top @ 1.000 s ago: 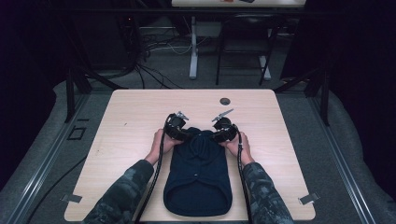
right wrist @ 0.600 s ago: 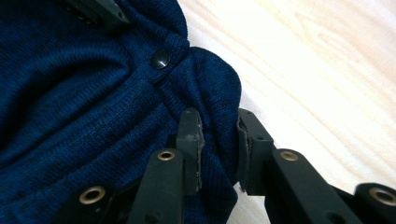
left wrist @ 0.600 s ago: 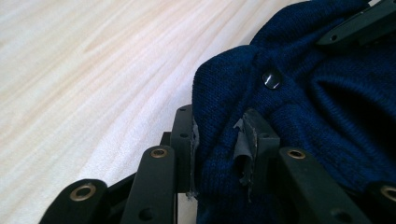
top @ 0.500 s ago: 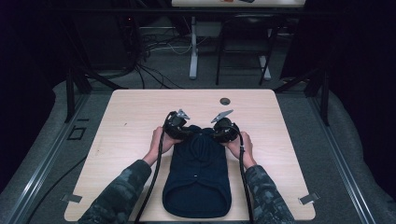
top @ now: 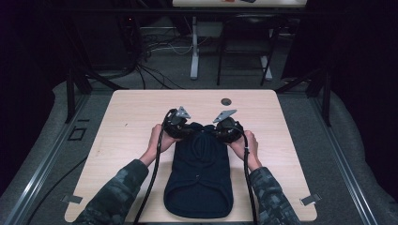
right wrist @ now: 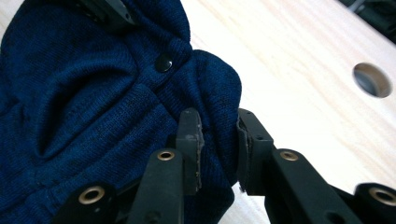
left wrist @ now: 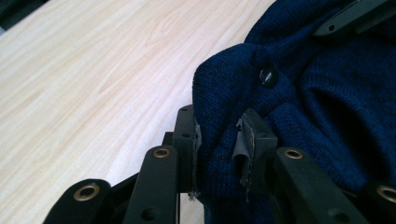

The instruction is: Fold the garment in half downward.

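A dark navy knitted garment [top: 202, 173] lies lengthwise on the wooden table [top: 131, 112], with its far end bunched up between the two grippers. My left gripper [top: 180, 129] pinches the far left corner; in the left gripper view its jaws [left wrist: 219, 126] have just been closing and now press on a fold of the knit [left wrist: 317, 107] near a dark snap button [left wrist: 268, 76]. My right gripper [top: 225, 130] grips the far right corner. In the right gripper view its jaws [right wrist: 217, 121] clamp a fold of the garment [right wrist: 93, 93] beside another button [right wrist: 163, 62].
A round cable hole [top: 226, 101] sits in the tabletop just beyond the grippers, seen also in the right gripper view [right wrist: 372, 79]. Bare wood lies to the left and right of the garment. Cables trail back along both camouflage sleeves.
Both grippers have risen a little and shifted slightly away from the person, lifting the garment's far end. The near end still rests on the table.
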The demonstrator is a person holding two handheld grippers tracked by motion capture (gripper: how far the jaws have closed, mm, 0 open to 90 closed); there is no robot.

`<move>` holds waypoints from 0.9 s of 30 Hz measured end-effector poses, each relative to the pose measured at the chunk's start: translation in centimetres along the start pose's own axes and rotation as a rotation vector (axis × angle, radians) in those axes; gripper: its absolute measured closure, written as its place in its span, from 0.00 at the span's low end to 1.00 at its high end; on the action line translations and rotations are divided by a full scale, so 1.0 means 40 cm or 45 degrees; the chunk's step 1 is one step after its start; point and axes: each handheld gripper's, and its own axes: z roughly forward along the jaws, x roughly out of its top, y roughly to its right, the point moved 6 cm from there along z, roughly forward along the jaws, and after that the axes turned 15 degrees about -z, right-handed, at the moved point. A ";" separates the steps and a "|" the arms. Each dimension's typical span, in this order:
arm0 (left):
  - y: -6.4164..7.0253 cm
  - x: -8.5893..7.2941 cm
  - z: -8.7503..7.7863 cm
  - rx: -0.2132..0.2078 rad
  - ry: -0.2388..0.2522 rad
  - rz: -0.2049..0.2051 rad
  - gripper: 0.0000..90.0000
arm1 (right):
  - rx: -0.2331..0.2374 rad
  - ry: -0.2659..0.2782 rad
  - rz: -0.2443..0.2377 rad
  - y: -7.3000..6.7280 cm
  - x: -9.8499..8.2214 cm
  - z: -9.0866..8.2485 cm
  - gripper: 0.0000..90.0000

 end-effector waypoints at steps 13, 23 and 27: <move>0.013 0.029 -0.021 0.025 0.040 0.062 0.80 | -0.104 -0.018 -0.095 0.004 0.023 -0.035 0.83; 0.022 0.059 -0.036 0.109 0.053 0.169 0.82 | -0.178 -0.028 -0.151 0.014 0.040 -0.049 0.85; 0.026 0.066 -0.041 0.132 0.062 0.194 0.83 | -0.203 -0.022 -0.156 0.016 0.045 -0.052 0.85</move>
